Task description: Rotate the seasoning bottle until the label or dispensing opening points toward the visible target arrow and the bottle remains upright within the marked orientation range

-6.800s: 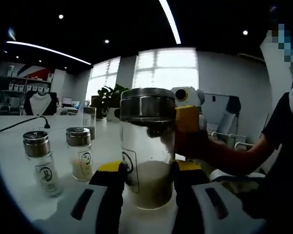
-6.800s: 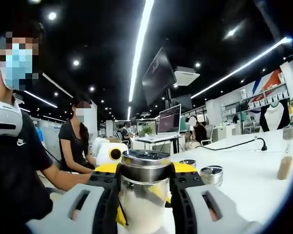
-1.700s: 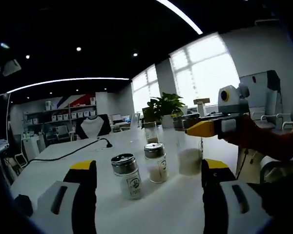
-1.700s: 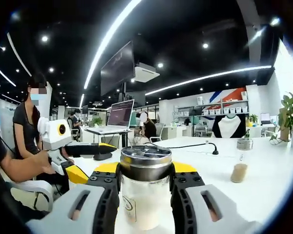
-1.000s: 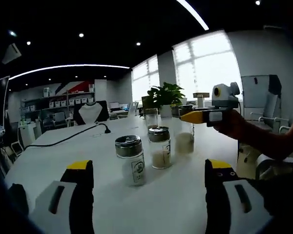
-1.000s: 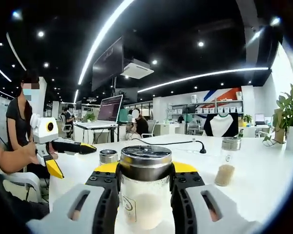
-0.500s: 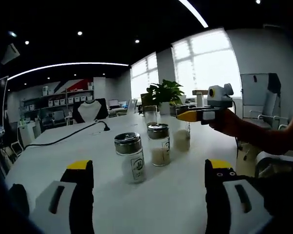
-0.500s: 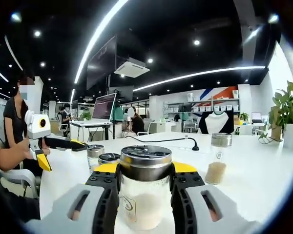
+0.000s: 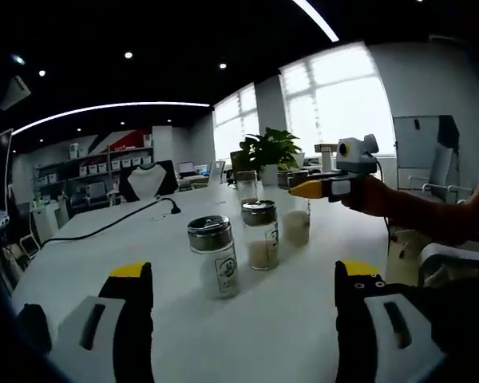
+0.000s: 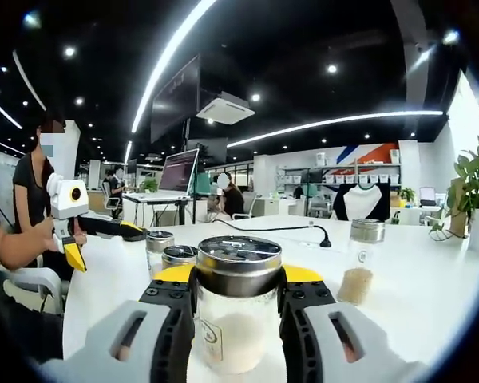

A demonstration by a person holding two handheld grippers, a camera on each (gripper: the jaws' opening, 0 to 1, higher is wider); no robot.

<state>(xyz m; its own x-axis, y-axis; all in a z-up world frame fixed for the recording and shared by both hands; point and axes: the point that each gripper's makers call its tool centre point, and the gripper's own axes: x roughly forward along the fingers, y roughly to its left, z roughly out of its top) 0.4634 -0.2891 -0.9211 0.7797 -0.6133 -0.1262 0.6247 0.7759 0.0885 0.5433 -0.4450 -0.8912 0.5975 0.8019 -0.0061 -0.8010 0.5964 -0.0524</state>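
Turning a seasoning bottle [image 10: 238,307] upright in the right tool [image 10: 238,319], clenched on its glass body below the steel cap [image 10: 239,255].

Left tool [image 9: 243,319] hangs released over the white table [image 9: 287,319], jaws wide apart, nothing between them; two more shakers [image 9: 214,255] stand ahead of it, well apart from its jaws. In the left gripper view the right tool [image 9: 331,185] sits further back with the bottle. Judgement: twist slowly about the bottle's own axis, grip firm, base level, so the powder stays flat. No target arrow or marked range can be made out. Label sits partly behind the jaw, print unreadable; cap holes are too small to tell.
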